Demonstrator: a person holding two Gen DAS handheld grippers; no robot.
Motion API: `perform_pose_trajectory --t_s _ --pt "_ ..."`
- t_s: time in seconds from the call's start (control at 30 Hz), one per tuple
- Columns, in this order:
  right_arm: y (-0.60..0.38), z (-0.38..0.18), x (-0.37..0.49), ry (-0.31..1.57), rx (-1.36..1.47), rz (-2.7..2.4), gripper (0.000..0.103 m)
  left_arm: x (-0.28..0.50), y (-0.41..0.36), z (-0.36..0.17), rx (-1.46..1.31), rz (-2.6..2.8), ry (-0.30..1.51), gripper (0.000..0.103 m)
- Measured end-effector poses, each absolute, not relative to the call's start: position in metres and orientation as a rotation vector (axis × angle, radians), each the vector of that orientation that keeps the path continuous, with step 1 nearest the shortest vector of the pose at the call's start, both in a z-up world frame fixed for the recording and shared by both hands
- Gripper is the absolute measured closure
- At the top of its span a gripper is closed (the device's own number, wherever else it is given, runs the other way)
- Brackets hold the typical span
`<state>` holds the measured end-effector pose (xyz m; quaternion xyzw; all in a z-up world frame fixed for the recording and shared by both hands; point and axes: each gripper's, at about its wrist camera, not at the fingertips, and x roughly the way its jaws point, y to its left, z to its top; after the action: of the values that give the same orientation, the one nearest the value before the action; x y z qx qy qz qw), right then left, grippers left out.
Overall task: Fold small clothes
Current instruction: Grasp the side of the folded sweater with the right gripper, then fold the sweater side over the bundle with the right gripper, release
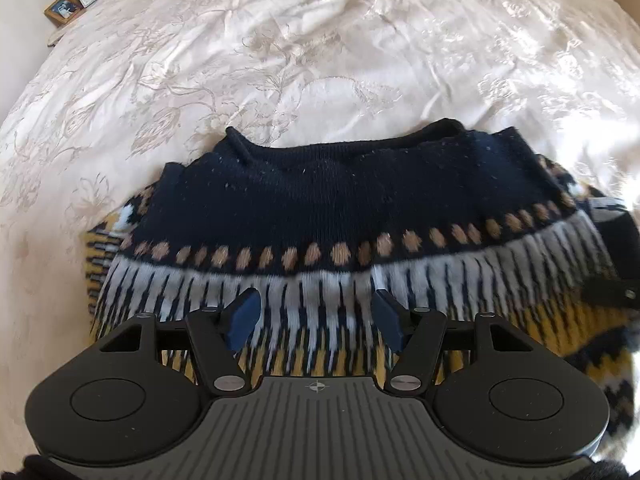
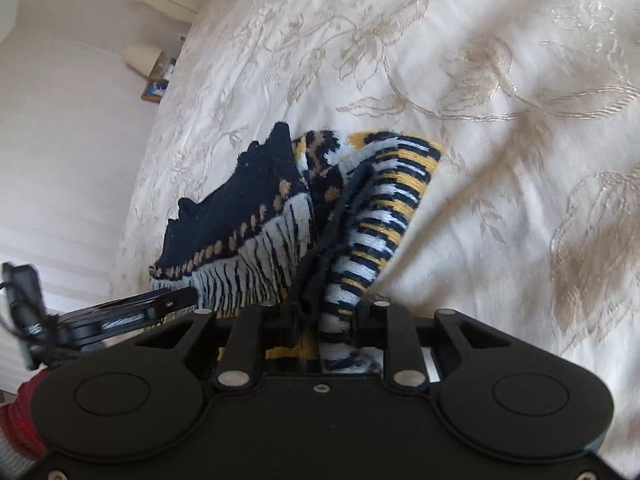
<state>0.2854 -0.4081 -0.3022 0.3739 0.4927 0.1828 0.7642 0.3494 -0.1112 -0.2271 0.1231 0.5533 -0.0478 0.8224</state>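
The sweater [image 1: 340, 216] lies part-folded on the bed [image 1: 320, 40], its long axis running side to side across the left wrist view, the navy neck band on the far side and the yellow-and-white pattern nearest the camera.

The left claw [image 1: 314, 320] hangs over the white-and-navy striped band, pointing steeply down at it. Its jaws stand about half open, a blue pad to either side, with nothing between them; I cannot tell whether the tips touch the knit. The garment spreads away from this claw both ways and ahead of it, so the claw sits near the middle of the near edge rather than at a corner.

The right claw [image 2: 326, 316] is at the sweater's right end. Its jaws are drawn in on a bunch of striped knit with a dark edging, which rises from between them and looks pinched. From this side the sweater runs away to the left and up the frame, toward the left claw, whose black frame shows at the lower left of the right wrist view.

By my reading, the coming move turns on this: the right claw holds the end and is the one placed to carry it across the long axis toward the left claw, which could pin the middle as the fold line.
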Motion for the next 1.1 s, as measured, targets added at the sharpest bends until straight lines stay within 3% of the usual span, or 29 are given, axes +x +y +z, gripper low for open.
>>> perform_pose_trajectory --t_s 0.33,0.5,0.83,1.1 --pt "-0.396 -0.27 0.28 1.038 0.801 0.37 0.073 0.368 -0.118 -0.253 0.328 -0.103 1.224 0.037" --pt "-0.384 -0.258 0.285 1.054 0.736 0.337 0.073 0.36 -0.103 -0.23 0.257 -0.113 1.182 0.049" --pt "-0.342 -0.214 0.288 1.062 0.614 0.271 0.074 0.313 -0.034 -0.19 0.174 -0.132 1.084 0.049" --pt "-0.255 -0.164 0.297 1.033 0.56 0.309 0.074 0.302 0.028 -0.175 0.179 -0.16 1.035 0.049"
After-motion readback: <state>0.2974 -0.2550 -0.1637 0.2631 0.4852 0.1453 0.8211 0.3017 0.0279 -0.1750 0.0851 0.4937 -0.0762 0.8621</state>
